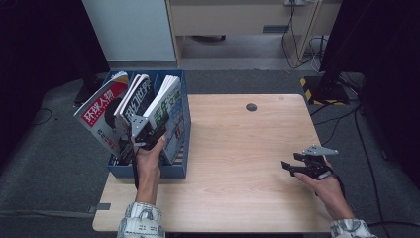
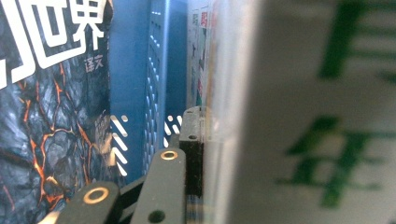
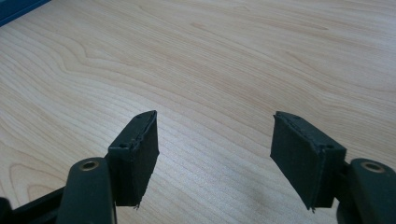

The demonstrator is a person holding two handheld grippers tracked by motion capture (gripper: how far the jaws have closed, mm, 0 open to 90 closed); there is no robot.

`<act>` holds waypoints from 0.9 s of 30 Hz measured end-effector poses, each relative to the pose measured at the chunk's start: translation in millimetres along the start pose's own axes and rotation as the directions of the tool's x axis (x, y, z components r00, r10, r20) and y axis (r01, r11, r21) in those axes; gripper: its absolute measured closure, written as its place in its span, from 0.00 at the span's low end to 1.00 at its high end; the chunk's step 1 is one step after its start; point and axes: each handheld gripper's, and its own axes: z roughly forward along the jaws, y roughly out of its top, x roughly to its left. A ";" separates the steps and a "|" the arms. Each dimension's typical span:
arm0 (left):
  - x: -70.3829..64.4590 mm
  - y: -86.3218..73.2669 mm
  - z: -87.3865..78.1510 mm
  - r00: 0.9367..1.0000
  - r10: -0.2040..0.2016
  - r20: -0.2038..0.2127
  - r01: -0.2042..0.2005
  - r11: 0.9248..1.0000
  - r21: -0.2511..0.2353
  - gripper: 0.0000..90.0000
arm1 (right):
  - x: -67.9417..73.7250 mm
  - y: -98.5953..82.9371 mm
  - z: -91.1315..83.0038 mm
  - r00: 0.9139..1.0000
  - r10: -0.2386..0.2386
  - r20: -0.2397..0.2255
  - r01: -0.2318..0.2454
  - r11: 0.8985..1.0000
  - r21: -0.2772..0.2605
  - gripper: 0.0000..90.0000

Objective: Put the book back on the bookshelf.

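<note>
magazine: the white one w/ green lettering (image 1: 166,106), thin, glossy cover, flat rectangle; stands tilted in the rightmost slot of the blue rack, leaning left at the top. In my left gripper view its cover (image 2: 327,116) is a pale blurred wall w/ green characters.
magazine vs jaws: my left gripper (image 1: 148,133) is at its lower front edge. In the left gripper view one black jaw lies flat against the page edges; the other jaw is hidden behind the cover, so looks clamped on the magazine, gap narrow.
rack: blue plastic file box (image 1: 184,130), slotted dividers, perforated wall w/ slanted cut-outs (image 2: 156,93); sits on the table's left end.
other mags: a dark one w/ cracked lava-like print and white characters (image 2: 42,116) in the middle slot; a red-and-white one (image 1: 101,116) in the left slot, tipped far left.
left hand: forearm (image 1: 147,183) comes straight up from the bottom edge, patterned sleeve at the wrist, fist round the grip, gripper aimed fwd into the rack.
right gripper: (image 1: 299,166) low over the table's right side, well apart from the rack, pointing left; jaws wide, nothing between, pads (image 3: 137,158) matte black, blocky, w/ rough edges.
right hand: wrist angled in from the bottom right corner.
table: pale wood-grain top (image 3: 210,60), smooth, rounded corners, small dark round hole (image 1: 251,107) near the far edge.
</note>
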 end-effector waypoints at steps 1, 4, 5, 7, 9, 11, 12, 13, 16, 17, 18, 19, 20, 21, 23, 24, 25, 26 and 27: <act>0.6 0.2 0.3 1.000 -0.002 0.001 0.002 1.000 -0.001 0.82 | 0.2 -0.1 0.0 1.000 -0.001 -0.001 0.001 1.000 0.005 0.36; 1.4 1.6 1.3 1.000 0.001 -0.004 -0.001 1.000 0.001 0.82 | 0.5 0.0 0.4 1.000 -0.005 0.000 0.005 1.000 0.001 0.36; 1.2 2.0 1.9 1.000 0.003 -0.004 -0.003 1.000 0.001 0.82 | 0.9 0.0 0.6 1.000 -0.003 0.000 0.003 1.000 0.001 0.36; 0.7 2.8 3.5 1.000 0.008 -0.003 -0.008 1.000 0.000 0.82 | 1.0 -0.1 0.8 1.000 -0.003 -0.001 0.003 1.000 0.002 0.36; -0.2 3.7 5.0 1.000 0.011 0.000 -0.011 1.000 -0.004 0.82 | 0.9 -0.3 0.8 1.000 -0.001 -0.001 0.001 1.000 0.001 0.36; -1.0 5.5 6.1 1.000 0.013 0.000 -0.013 1.000 -0.008 0.82 | 0.7 -0.3 0.7 1.000 -0.001 0.000 0.001 1.000 0.000 0.36; -1.0 6.3 6.6 1.000 0.016 0.000 -0.016 1.000 -0.010 0.82 | 0.5 -0.4 0.8 1.000 -0.002 0.001 0.002 1.000 0.001 0.36; -0.8 6.8 7.0 1.000 0.020 0.001 -0.020 1.000 -0.012 0.82 | 0.4 -0.6 0.9 1.000 -0.002 0.000 0.002 1.000 0.001 0.36; 1.0 6.7 7.5 1.000 0.022 -0.008 -0.022 1.000 -0.011 0.82 | 0.6 -0.9 1.1 1.000 0.000 0.001 0.000 1.000 0.002 0.36; 2.2 6.5 7.7 1.000 0.020 -0.012 -0.020 1.000 -0.010 0.82 | 0.6 -0.8 1.1 1.000 0.000 0.001 0.000 1.000 0.001 0.36; 3.3 6.2 8.1 1.000 0.018 -0.013 -0.018 1.000 -0.009 0.82 | 0.6 -0.8 1.1 1.000 0.000 0.001 0.000 1.000 0.001 0.36; 5.9 4.2 8.5 1.000 0.012 -0.019 -0.012 1.000 -0.008 0.82 | 0.7 -0.9 1.0 1.000 0.000 0.002 0.000 1.000 0.001 0.36; 5.9 4.2 8.5 1.000 0.012 -0.019 -0.012 1.000 -0.008 0.82 | 0.7 -0.9 1.0 1.000 0.000 0.002 0.000 1.000 0.001 0.36; 6.7 3.5 8.6 1.000 0.009 -0.020 -0.010 1.000 -0.006 0.82 | 0.7 -0.9 1.0 1.000 0.000 0.001 0.000 1.000 0.001 0.36; 6.8 2.8 8.7 1.000 0.008 -0.026 -0.008 1.000 -0.003 0.82 | 0.7 -1.1 1.2 1.000 0.001 -0.001 -0.001 1.000 0.004 0.36; 6.5 2.9 8.6 1.000 0.009 -0.030 -0.009 1.000 -0.002 0.82 | 0.7 -1.1 1.3 1.000 0.000 0.000 0.000 1.000 0.004 0.36; 6.5 2.9 8.6 1.000 0.009 -0.030 -0.009 1.000 -0.002 0.82 | 0.7 -1.1 1.3 1.000 0.000 0.000 0.000 1.000 0.004 0.36; 5.8 2.8 8.7 0.999 0.011 -0.032 -0.011 1.000 -0.001 0.82 | 1.0 -1.2 1.2 1.000 0.001 -0.001 -0.001 1.000 0.006 0.36; 5.8 2.8 8.7 0.999 0.011 -0.032 -0.011 1.000 -0.001 0.82 | 1.0 -1.2 1.2 1.000 0.001 -0.001 -0.001 1.000 0.006 0.36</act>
